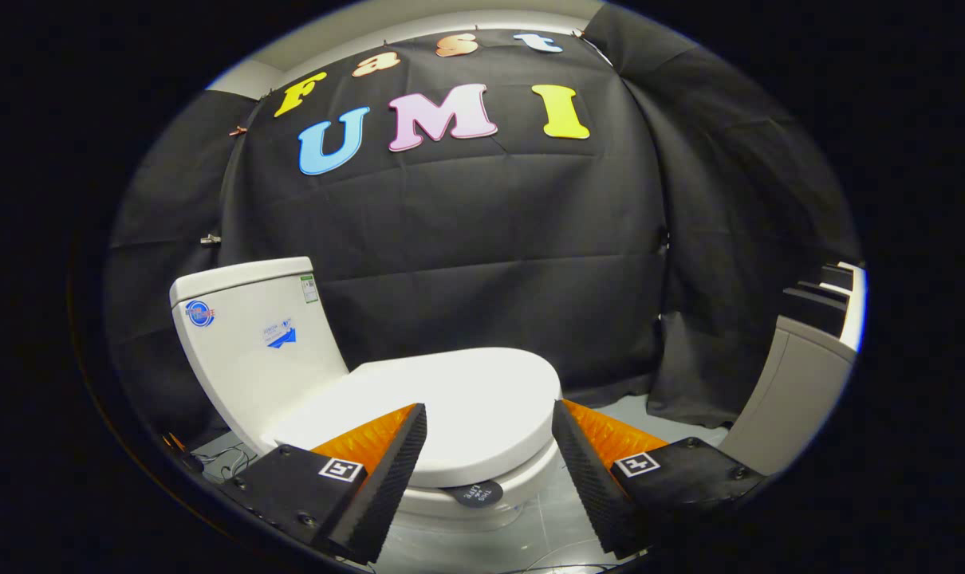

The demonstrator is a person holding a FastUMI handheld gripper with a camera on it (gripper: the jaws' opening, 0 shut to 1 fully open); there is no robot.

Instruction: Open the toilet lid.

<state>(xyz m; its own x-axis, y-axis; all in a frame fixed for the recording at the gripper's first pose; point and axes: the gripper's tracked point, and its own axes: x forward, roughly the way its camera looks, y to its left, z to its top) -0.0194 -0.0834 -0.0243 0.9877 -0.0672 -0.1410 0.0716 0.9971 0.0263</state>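
Observation:
A white toilet stands ahead of me, its lid lying flat and closed over the bowl. The tank rises behind it on the left, with stickers on its side. My gripper is open, its two fingers spread wide on either side of the lid's front part. The left finger overlaps the lid's near edge in the view. The right finger sits just off the lid's front rim. Nothing is held between them. A dark round sticker shows on the bowl's rim below the lid.
Black cloth walls close the booth behind and to the right of the toilet. A grey-white cabinet or panel stands at the right. Cables lie on the pale floor left of the toilet base.

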